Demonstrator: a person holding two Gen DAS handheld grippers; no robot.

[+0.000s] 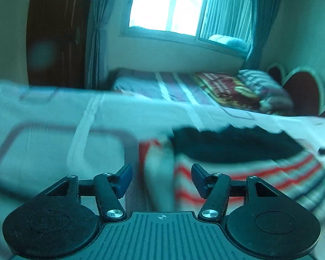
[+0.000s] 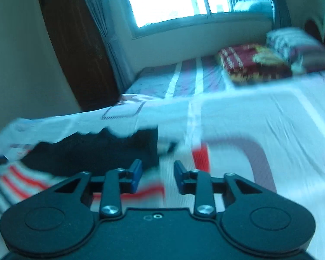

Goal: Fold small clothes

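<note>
1. Both grippers have their jaws apart with nothing pinched: left gripper [image 1: 161, 178], right gripper [image 2: 157, 174].
2. The striped garment [image 1: 249, 179] lies on the bed [image 1: 54, 151], just ahead-right of the left gripper and ahead-left of the right one.
3. Looks like we're between folds, pretty blurry though.
4. Next up, I'd guess: pick fresh edges to pinch.

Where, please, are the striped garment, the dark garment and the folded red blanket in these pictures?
striped garment [image 1: 238, 182]: left wrist view, on its red and white striped front.
dark garment [image 2: 93, 149]: right wrist view, on the middle of its black cloth.
folded red blanket [image 2: 249, 67]: right wrist view, on its patterned top.
</note>
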